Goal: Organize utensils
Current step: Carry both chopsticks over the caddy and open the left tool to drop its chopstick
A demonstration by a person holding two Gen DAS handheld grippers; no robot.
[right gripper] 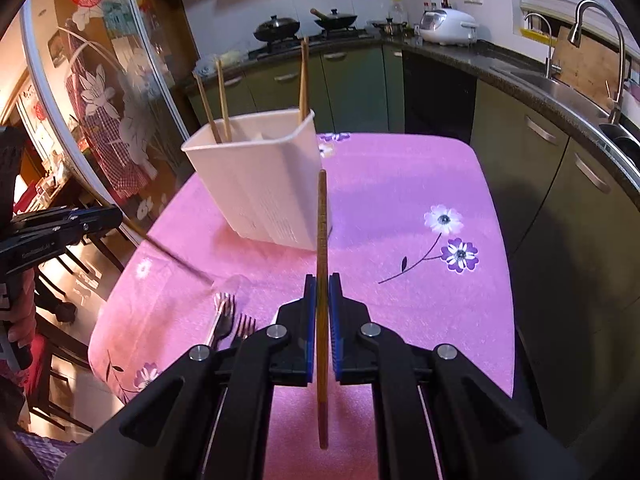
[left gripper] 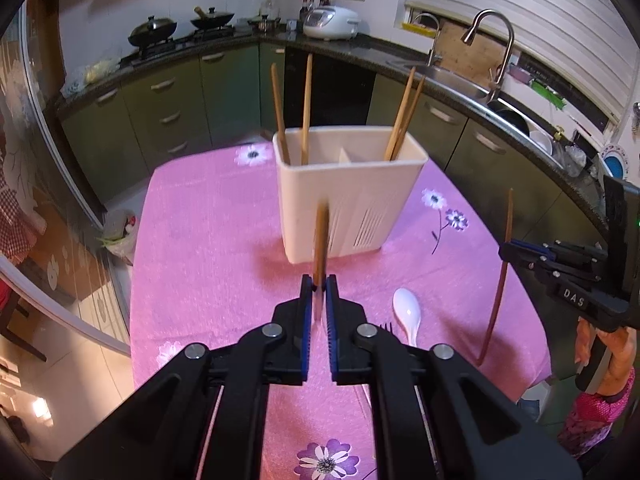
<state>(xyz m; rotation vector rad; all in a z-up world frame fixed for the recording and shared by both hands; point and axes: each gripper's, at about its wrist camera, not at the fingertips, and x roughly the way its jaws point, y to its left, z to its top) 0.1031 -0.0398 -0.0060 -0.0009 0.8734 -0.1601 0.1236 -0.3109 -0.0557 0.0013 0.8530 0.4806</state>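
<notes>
Two chopsticks are in our grippers, one in each. Our left gripper [left gripper: 319, 286] has its blue pads pinched on a wooden chopstick [left gripper: 321, 240] that stands up from the jaws, its blurred upper part showing in front of the white utensil holder [left gripper: 344, 204]. Our right gripper [right gripper: 322, 286] is clamped on a second chopstick [right gripper: 322, 300] — this one runs straight through the narrow gap, its top reaching up beside the holder's near corner and its lower end hanging below the fingers.

From the left wrist view, the right gripper [left gripper: 520, 250] sits off to the right of the table, gripping its chopstick [left gripper: 500, 280] near the upper half while the lower end dips toward the pink flowered tablecloth [left gripper: 208, 240]. From the right wrist view, the left gripper [right gripper: 108, 216] comes in from the left, its chopstick [right gripper: 168, 254] angled down toward the cloth.

The holder stands on the far part of the table; it has a divider inside. Four chopsticks already stand in it — two at the left end [left gripper: 278, 116], two leaning at the right end [left gripper: 404, 116].

On the cloth lie a white spoon [left gripper: 408, 314] and two metal forks [right gripper: 228, 320], side by side, near our fingers.
</notes>
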